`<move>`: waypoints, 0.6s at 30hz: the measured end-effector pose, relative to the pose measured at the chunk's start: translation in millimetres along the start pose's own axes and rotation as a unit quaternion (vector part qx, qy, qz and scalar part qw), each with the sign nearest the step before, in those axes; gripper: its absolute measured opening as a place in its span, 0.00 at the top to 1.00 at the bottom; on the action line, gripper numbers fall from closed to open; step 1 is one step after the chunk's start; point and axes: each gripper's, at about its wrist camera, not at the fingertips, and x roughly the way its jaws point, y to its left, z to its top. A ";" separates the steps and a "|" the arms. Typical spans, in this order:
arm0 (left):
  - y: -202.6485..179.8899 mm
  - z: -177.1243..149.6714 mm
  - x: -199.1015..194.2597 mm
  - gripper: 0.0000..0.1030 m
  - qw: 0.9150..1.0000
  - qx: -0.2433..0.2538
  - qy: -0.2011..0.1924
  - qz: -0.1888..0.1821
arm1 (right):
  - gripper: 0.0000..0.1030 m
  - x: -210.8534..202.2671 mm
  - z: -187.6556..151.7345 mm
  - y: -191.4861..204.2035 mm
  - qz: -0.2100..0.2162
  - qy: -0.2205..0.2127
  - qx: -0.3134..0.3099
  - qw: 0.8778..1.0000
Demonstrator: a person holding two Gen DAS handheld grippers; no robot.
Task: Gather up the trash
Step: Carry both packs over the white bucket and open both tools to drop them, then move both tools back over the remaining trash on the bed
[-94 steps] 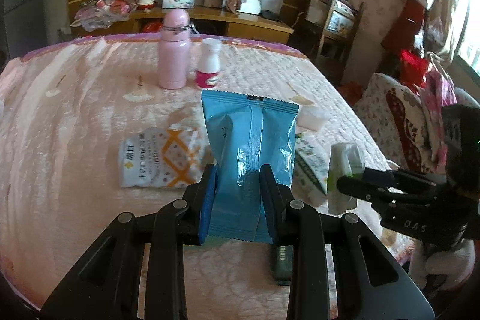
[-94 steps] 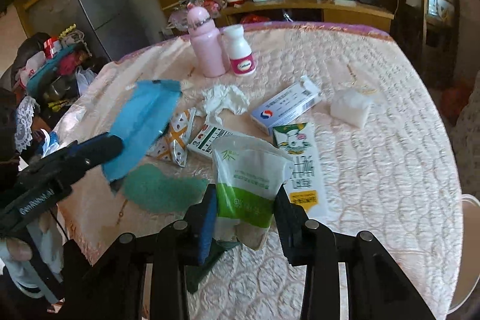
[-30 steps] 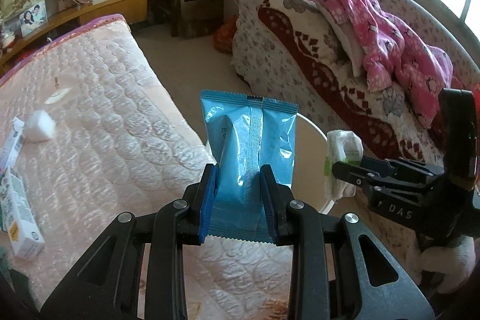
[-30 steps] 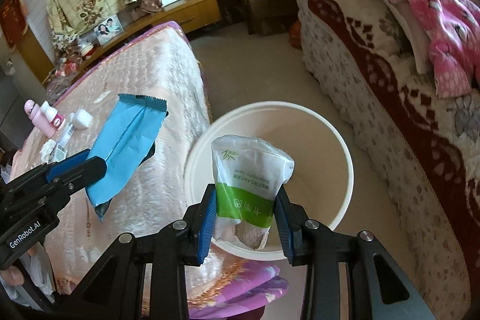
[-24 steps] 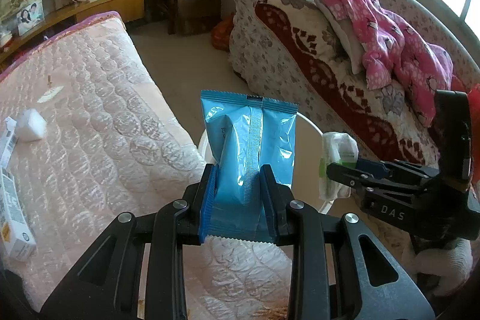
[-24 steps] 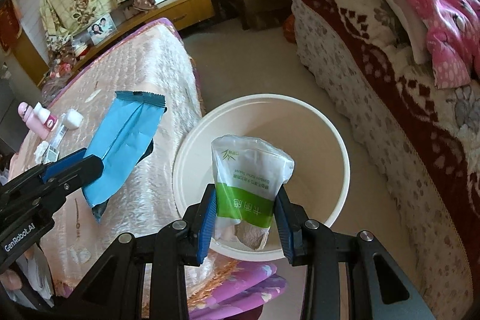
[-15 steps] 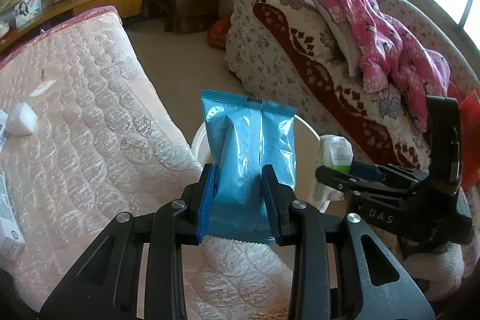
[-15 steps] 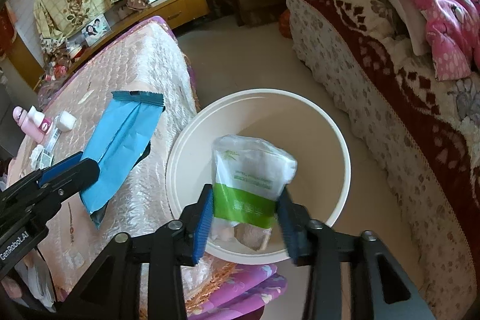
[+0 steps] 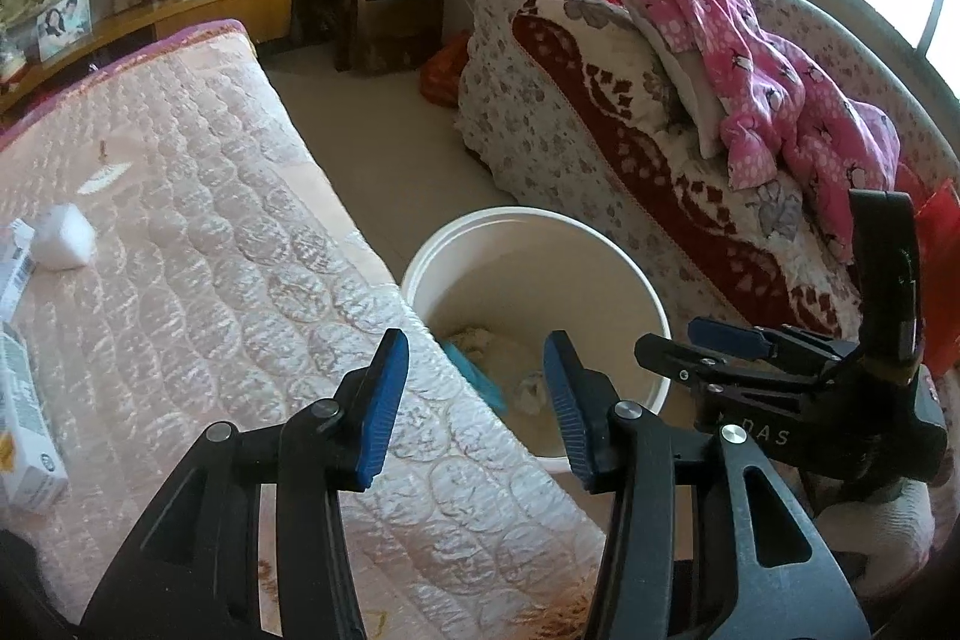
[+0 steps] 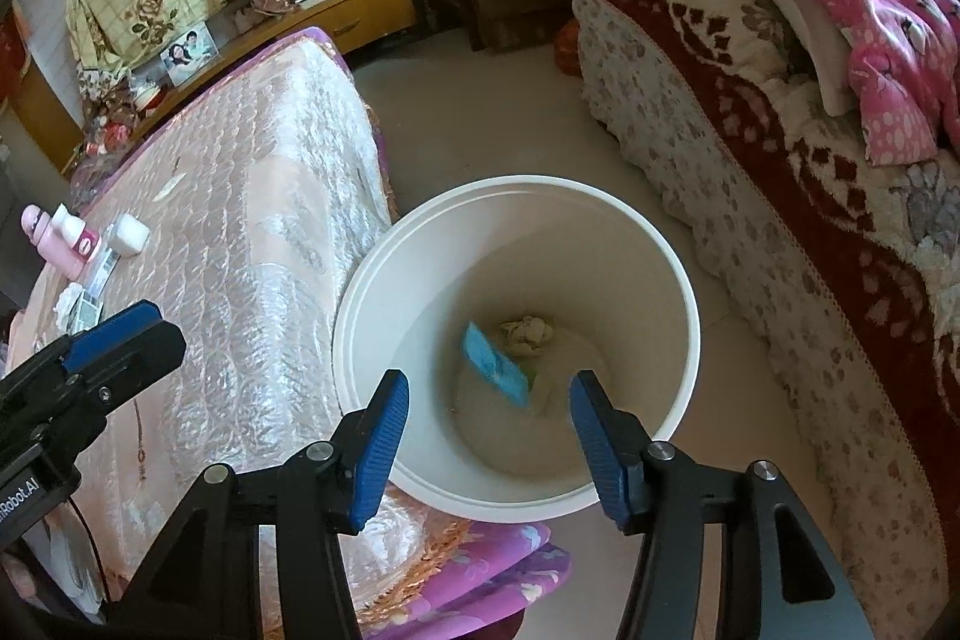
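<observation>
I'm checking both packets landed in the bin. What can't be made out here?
- Green-and-white pouch: right wrist view, only a blurred sliver beside the blue wrapper in the white bin.
- Bin floor: left wrist view, the mattress edge and left claw cover part.
- Carton print: too small.

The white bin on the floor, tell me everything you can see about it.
The white bin is a round, open-topped bucket, smooth like plastic, with a thick rolled rim. It stands upright on the floor between the quilted bed and the patterned sofa, close against the bed's edge. At the bottom lie a blue wrapper, a crumpled tissue and part of a white and green pouch. Neither gripper touches it.
</observation>
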 end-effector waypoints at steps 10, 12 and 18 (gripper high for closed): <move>21.3 -6.6 -28.7 0.56 0.999 -0.007 -0.020 0.034 | 0.46 -20.8 4.6 31.6 0.010 -0.017 -0.022 1.000; 29.3 -8.5 -37.3 0.56 0.999 -0.012 -0.026 0.042 | 0.43 -28.3 6.7 43.1 0.014 -0.025 -0.031 0.999; 51.1 -15.7 -59.9 0.56 0.997 -0.023 -0.041 0.066 | 0.40 -45.8 10.9 80.6 0.031 -0.044 -0.060 0.997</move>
